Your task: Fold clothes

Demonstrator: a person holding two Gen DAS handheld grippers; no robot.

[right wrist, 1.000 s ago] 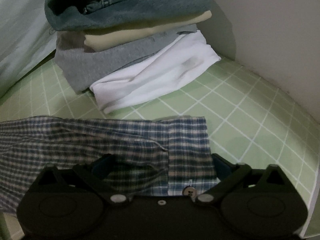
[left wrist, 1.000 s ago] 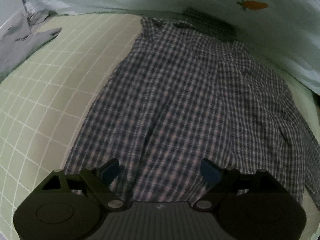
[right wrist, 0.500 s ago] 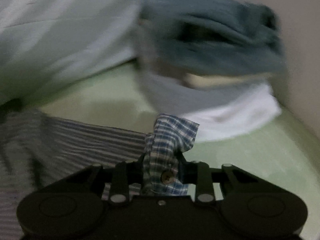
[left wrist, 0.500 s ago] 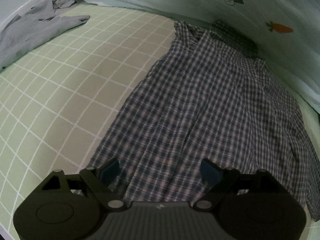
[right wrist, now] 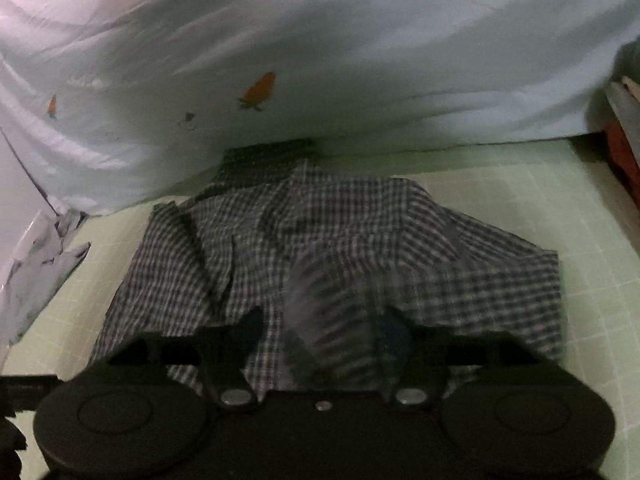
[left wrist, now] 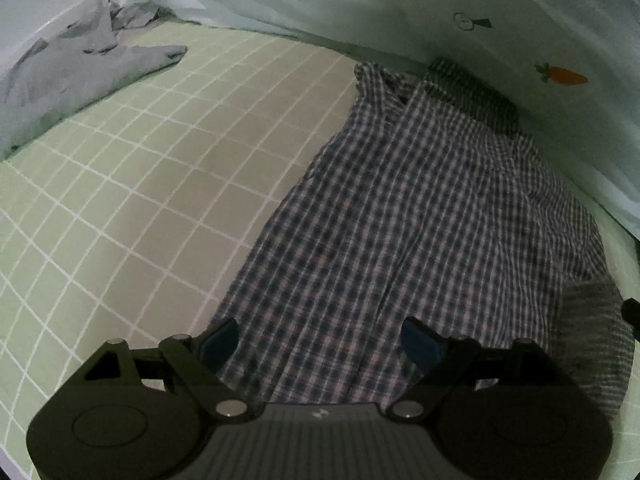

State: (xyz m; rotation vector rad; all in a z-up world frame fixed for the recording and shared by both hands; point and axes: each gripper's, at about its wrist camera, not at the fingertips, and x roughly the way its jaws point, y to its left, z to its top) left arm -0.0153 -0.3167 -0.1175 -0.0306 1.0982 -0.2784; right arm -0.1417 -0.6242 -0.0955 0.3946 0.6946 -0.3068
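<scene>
A dark plaid shirt [left wrist: 400, 220] lies spread on the green checked bedsheet [left wrist: 140, 200], its collar toward the quilt. My left gripper [left wrist: 320, 340] hovers open over the shirt's near hem with nothing between its fingers. In the right wrist view the same shirt [right wrist: 340, 232] lies ahead, one sleeve [right wrist: 332, 320] folded across its body and blurred with motion. My right gripper [right wrist: 326, 328] is over that sleeve with its jaws opening. The sleeve cloth lies loosely between the fingers and the pads do not press on it. That blurred sleeve [left wrist: 592, 340] also shows at the right edge of the left wrist view.
A pale quilt [left wrist: 440, 8] with carrot prints bunches up along the far side of the sheet. A crumpled grey garment [left wrist: 80, 64] lies at the far left. Dark red items [right wrist: 624, 152] sit at the right edge of the right wrist view.
My right gripper shut on the sleeve cuff by the stack of folded clothes, swung it over the shirt, and now its jaws stand apart. The left gripper drifted slightly and stayed open.
</scene>
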